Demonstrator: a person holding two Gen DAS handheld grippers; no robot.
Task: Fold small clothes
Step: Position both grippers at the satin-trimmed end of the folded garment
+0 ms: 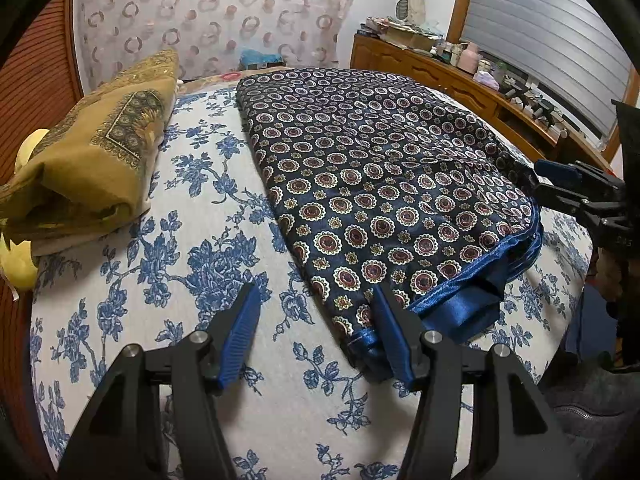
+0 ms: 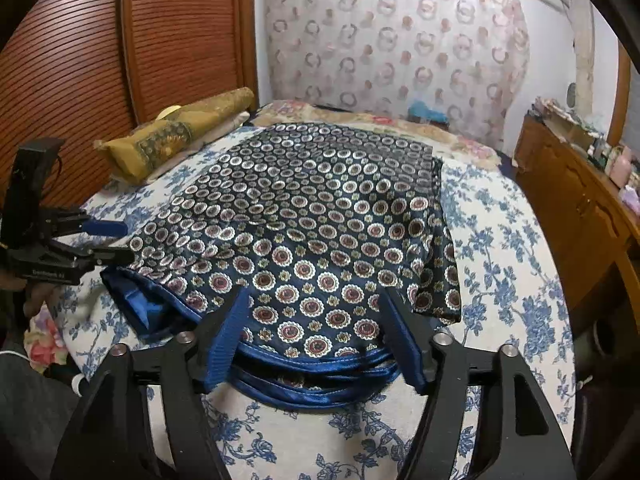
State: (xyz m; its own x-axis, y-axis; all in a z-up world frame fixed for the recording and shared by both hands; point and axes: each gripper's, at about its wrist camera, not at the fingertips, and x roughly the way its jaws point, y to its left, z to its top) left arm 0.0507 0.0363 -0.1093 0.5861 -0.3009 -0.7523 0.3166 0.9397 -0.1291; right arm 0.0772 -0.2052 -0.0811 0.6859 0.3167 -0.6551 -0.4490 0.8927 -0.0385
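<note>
A dark navy satin garment with ring medallions and a bright blue hem lies folded in layers on the bed; it also shows in the right wrist view. My left gripper is open and empty, low over the sheet at the garment's near left corner, its right finger at the hem. My right gripper is open over the garment's near hem, holding nothing. The right gripper also shows at the garment's right edge in the left wrist view. The left gripper also shows at its left edge in the right wrist view.
The bed has a white sheet with blue flowers. A folded mustard-gold patterned cloth lies on the left by a wooden slatted wall. A wooden dresser with clutter stands on the right. A circle-print curtain hangs behind.
</note>
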